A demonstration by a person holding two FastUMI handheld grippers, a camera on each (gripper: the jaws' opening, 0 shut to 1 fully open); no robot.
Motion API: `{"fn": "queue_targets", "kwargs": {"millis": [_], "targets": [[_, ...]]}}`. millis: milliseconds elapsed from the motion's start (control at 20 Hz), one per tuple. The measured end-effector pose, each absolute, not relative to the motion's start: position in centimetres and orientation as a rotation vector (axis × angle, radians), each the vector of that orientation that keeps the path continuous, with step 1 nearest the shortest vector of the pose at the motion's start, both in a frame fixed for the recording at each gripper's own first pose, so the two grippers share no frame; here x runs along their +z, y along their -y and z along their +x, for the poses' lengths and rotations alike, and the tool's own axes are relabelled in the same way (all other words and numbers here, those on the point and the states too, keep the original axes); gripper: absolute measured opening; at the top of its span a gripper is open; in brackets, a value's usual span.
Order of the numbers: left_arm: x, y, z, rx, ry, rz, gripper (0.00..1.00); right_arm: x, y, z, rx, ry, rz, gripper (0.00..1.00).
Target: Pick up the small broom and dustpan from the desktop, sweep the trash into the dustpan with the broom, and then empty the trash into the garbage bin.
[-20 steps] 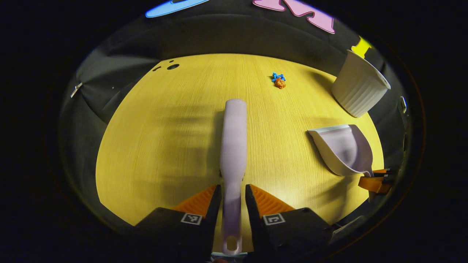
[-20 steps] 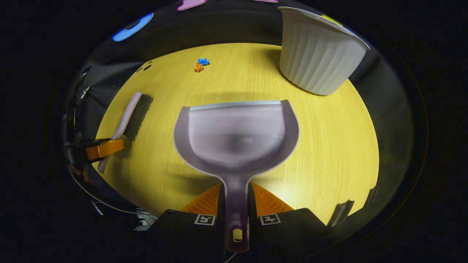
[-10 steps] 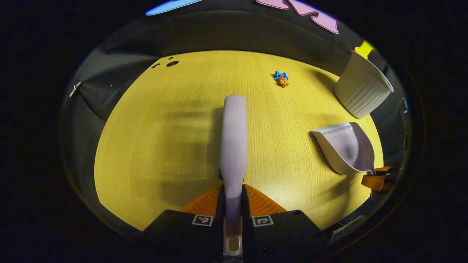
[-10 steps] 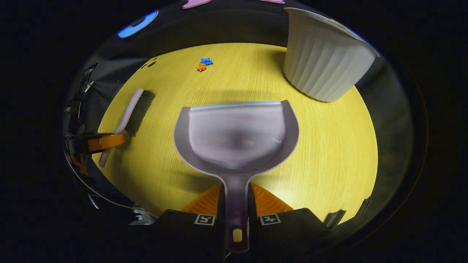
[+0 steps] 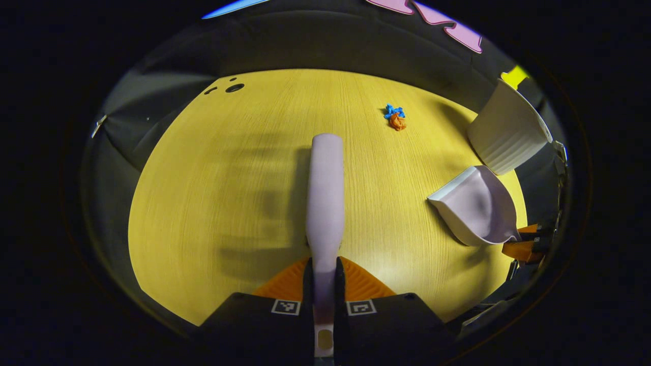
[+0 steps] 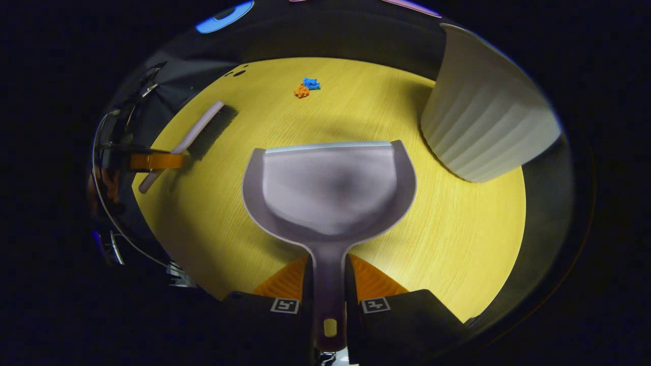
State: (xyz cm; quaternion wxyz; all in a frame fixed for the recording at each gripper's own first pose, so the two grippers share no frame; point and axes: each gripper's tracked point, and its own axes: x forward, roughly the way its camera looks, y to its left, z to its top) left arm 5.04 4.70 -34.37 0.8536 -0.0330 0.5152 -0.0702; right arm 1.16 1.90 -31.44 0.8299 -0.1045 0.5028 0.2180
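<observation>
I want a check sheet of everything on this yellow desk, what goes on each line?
Surface: yellow wood-grain desk, small dark holes at the far corner.
Job's things: broom and dustpan, both gripped by their handles; blue and orange trash lying far off; white ribbed bin upright.
Clutter: nothing seen.
Grippers: left gripper shut on broom; right gripper shut on dustpan.
Cables: thin cable beyond the desk edge.
Surroundings: black cloth wall.

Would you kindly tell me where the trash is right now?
The trash lies on the far part of the desktop, beyond the broom and left of the garbage bin in the left gripper view.
</observation>
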Motion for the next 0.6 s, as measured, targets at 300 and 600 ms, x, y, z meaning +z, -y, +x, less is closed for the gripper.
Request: {"fn": "queue_targets", "kwargs": {"millis": [300,600], "targets": [[-32.9,-5.0,9.6,-0.122,-1.059,-0.08,0.18,-30.9,-1.7,5.0,0.572,-1.062,-0.305,0.29],[-32.1,-4.4,15.1,-0.137,-1.054,-0.056,0.18,-30.7,-2.3,8.2,0.653,-1.062,-0.351,0.29]]}}
